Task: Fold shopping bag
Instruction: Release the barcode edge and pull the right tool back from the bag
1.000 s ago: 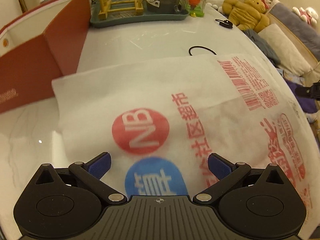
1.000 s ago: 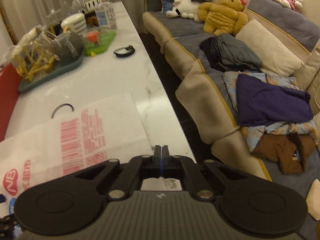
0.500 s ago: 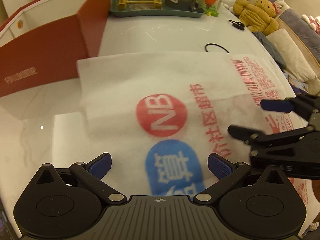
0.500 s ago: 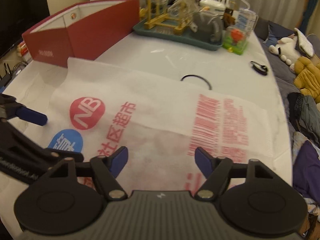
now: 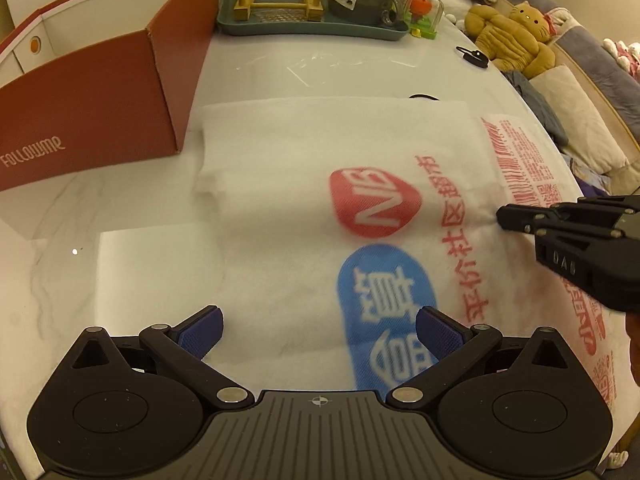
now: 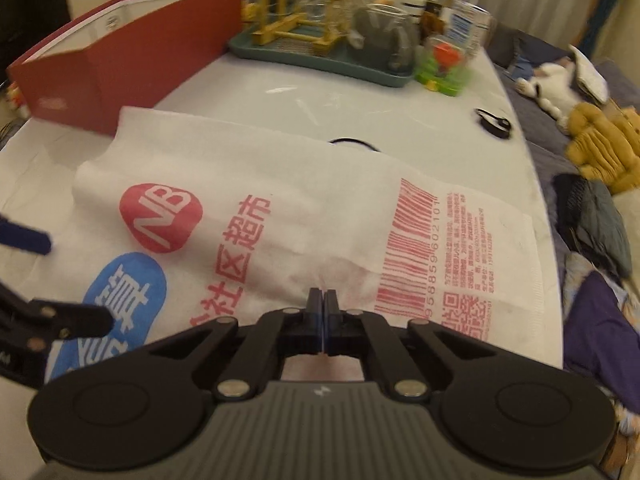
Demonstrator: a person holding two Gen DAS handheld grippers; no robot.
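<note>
Shopping bag flat on the table, directly under both tools. Right hand-held gripper pinched together on a fabric ridge mid-bag. Left hand-held gripper spread apart over the near edge, touching nothing. Long axis crosswise; red box beyond.

Red open box seen at left on white marble table; teal tray with glassware placed behind; black hair tie, plush toy noted.
</note>
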